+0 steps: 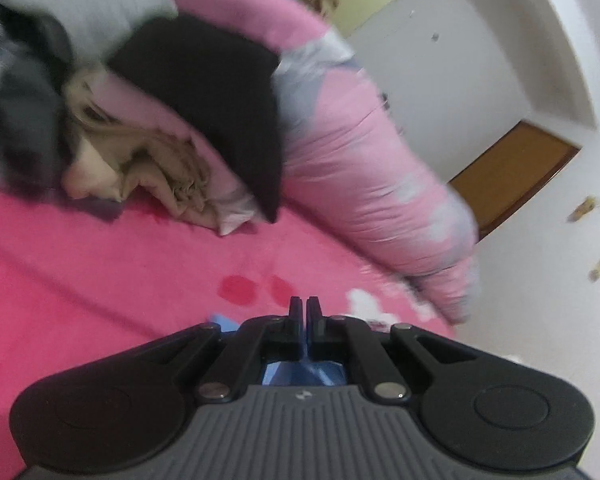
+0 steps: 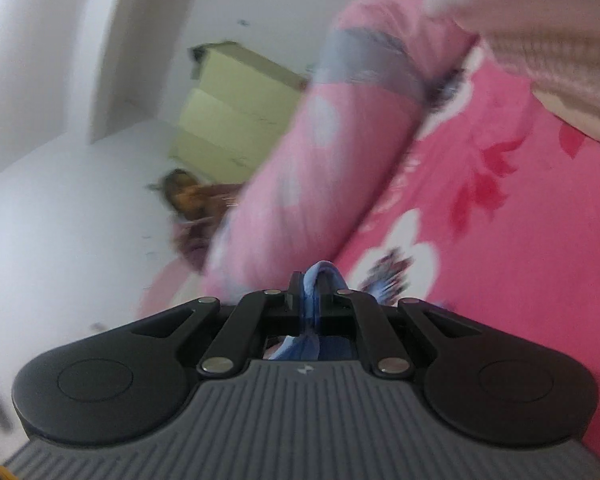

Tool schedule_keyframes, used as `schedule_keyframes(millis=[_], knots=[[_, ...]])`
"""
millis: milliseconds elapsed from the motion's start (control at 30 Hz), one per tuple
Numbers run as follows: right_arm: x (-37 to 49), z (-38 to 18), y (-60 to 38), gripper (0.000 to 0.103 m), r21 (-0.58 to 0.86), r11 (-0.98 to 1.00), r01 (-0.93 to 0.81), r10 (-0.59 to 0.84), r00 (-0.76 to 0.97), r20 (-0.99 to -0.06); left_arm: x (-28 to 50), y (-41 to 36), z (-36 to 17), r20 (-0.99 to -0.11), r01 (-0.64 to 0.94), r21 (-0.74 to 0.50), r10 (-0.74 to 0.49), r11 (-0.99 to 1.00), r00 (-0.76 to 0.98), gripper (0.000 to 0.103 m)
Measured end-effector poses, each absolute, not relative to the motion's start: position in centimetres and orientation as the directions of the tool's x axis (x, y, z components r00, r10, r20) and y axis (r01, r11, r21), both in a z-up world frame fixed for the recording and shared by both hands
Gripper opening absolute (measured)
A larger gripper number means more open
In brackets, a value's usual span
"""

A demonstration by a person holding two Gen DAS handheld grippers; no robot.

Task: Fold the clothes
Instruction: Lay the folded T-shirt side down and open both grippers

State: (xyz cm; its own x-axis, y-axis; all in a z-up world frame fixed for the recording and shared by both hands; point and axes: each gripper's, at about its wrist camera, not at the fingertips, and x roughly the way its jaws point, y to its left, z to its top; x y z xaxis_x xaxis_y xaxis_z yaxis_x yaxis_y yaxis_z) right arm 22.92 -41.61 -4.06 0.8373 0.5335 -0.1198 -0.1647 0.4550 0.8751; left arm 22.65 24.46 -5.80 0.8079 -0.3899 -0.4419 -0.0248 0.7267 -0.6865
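Blue cloth (image 1: 304,374) is what both tongs hold. From the left wrist, the left tongs (image 1: 304,312) are pressed almost together, and the blue fabric shows only behind the fingers, inside the frame, with a corner poking out at the left; the pads seem to pinch it, though the tips hide the contact. Beyond them lies a pink bed sheet (image 1: 100,264) with red flowers, a blurred heap of clothes (image 1: 172,128) including a black piece, and a rolled pink quilt (image 1: 360,168) along the bed's edge.

From the right wrist, the right tongs (image 2: 311,284) pinch a bunched fold of the same blue cloth (image 2: 314,280), which rises just above the fingertips and trails back under the frame. Ahead are the pink quilt (image 2: 300,168), the flowered sheet (image 2: 500,220) and a pale green cabinet (image 2: 228,112) by the white wall.
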Motion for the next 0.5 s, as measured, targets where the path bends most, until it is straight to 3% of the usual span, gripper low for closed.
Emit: schedule_keyframes(millis=[33,100,167,233,300,333,367,500], knots=[[25.3,-5.7,-41.7,0.004,0.881,0.453,-0.135,0.534,0.833,-0.147,24.4,24.4,-7.5,-0.47,-0.049,-0.68,-0.384,0.732,0.794,0.01],[28.9,-9.4,-42.0,0.006,0.881,0.473,-0.027,0.513,0.821,-0.25,26.7,24.6,-10.4,-0.512,-0.108,-0.688,-0.374,0.718,0.773,0.028],[30.9,-12.7,-42.6,0.005,0.895,0.438,0.079,0.511,0.798,-0.321,27.8,25.2,-12.8,-0.538,-0.179,-0.714,-0.367,0.677,0.759,0.031],[30.8,-13.4,-43.2,0.005,0.914,0.396,0.088,0.521,0.798,-0.302,27.3,25.9,-13.2,-0.492,-0.158,-0.756,-0.393,0.635,0.777,0.038],[30.0,-12.9,-43.8,0.02,0.921,0.383,0.062,0.518,0.812,-0.27,26.3,26.2,-12.4,-0.477,-0.153,-0.756,-0.377,0.636,0.794,0.054],[29.3,-12.0,-44.0,0.039,0.91,0.411,0.057,0.498,0.822,-0.277,25.5,26.3,-11.7,-0.469,-0.144,-0.748,-0.363,0.647,0.805,0.054],[28.6,-11.3,-44.2,0.051,0.904,0.425,0.054,0.489,0.827,-0.279,24.7,26.3,-11.0,-0.461,-0.136,-0.74,-0.349,0.659,0.816,0.055],[24.6,-8.5,-44.2,0.053,0.88,0.471,0.06,0.478,0.821,-0.311,19.7,25.9,-7.5,-0.44,-0.1,-0.706,-0.323,0.701,0.838,0.075]])
